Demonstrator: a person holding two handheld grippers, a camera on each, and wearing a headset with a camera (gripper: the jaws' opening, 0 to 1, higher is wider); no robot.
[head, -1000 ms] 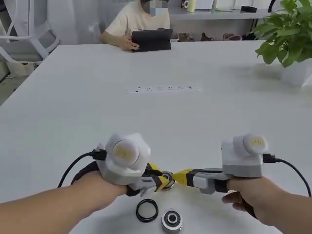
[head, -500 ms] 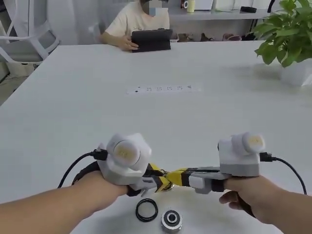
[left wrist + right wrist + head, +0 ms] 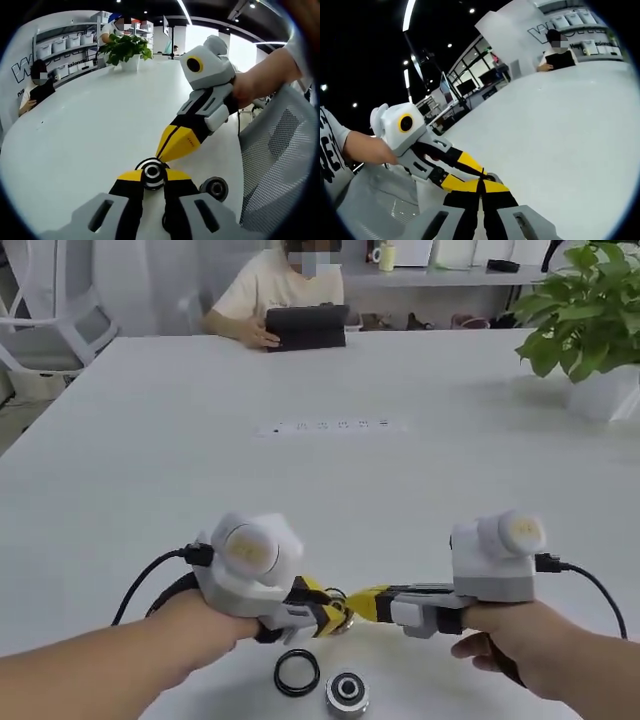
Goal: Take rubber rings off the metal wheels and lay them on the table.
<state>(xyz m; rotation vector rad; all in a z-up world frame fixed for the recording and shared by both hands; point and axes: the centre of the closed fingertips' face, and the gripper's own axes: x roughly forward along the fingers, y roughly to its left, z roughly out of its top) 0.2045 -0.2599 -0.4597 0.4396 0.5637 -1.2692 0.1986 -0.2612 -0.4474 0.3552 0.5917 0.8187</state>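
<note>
Since the left claw (image 3: 151,183) is clamped on a metal wheel (image 3: 152,175) to hold it steady, the right claw (image 3: 482,184) can work at its rubber ring (image 3: 142,172). Its jaws are pressed together and its tips touch the rim, but whether they pinch rubber cannot be told. Just below both claws, on the table (image 3: 200,440), lie a loose ring (image 3: 298,672) and a bare wheel (image 3: 347,692).
</note>
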